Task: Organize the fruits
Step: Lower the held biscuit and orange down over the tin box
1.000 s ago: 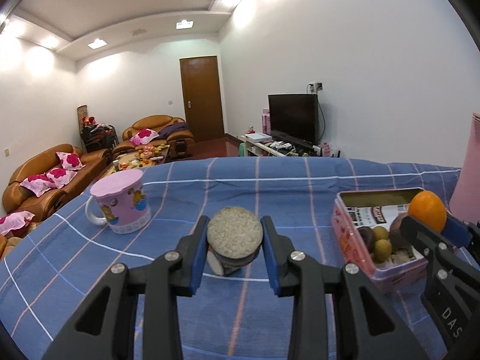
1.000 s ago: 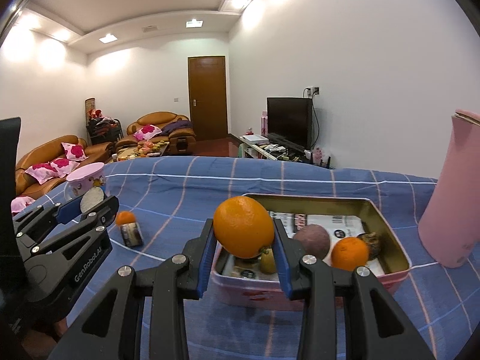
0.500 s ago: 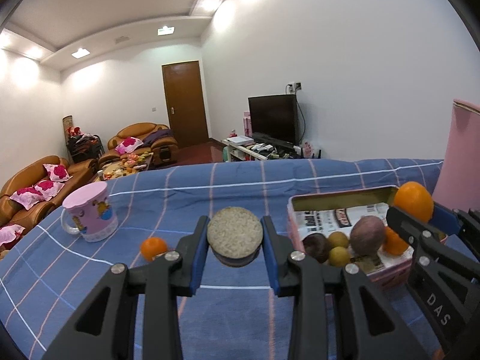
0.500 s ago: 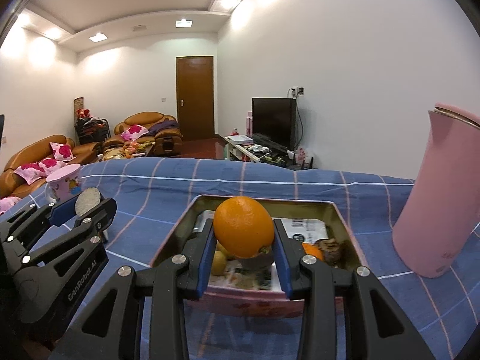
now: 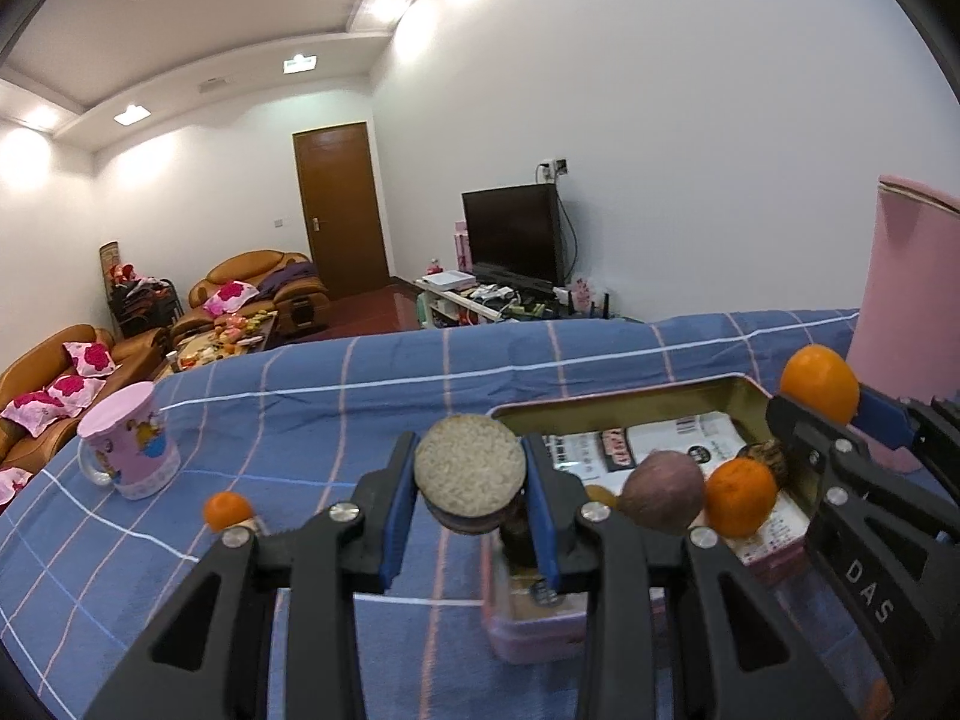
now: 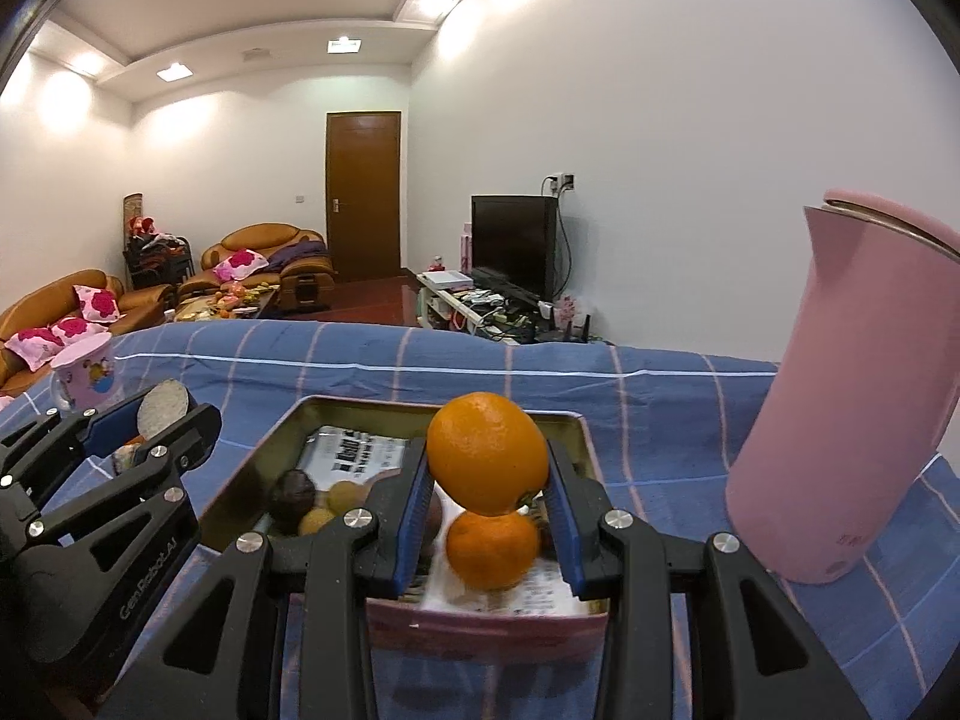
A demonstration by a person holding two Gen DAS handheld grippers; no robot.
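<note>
White walls point(image 6: 690, 120) and a stepped white ceiling point(image 6: 252, 6) with recessed lights point(image 6: 345, 45) are recorded, with a brown wooden door point(image 6: 363, 192) set in the far wall. Orange-brown leather sofas point(image 5: 258, 279) bearing pink floral cushions point(image 5: 90, 357) are placed at left. A dark television point(image 5: 515, 234) is stood on a low white stand point(image 5: 456, 294) at right, above a reddish floor point(image 5: 372, 312).

Our count of the table:
We see three oranges point(image 5: 819, 383) point(image 5: 739, 497) point(image 5: 227, 511), one tin point(image 5: 624, 407), one mug point(image 5: 128, 449), one pink jug point(image 6: 852, 408).
</note>
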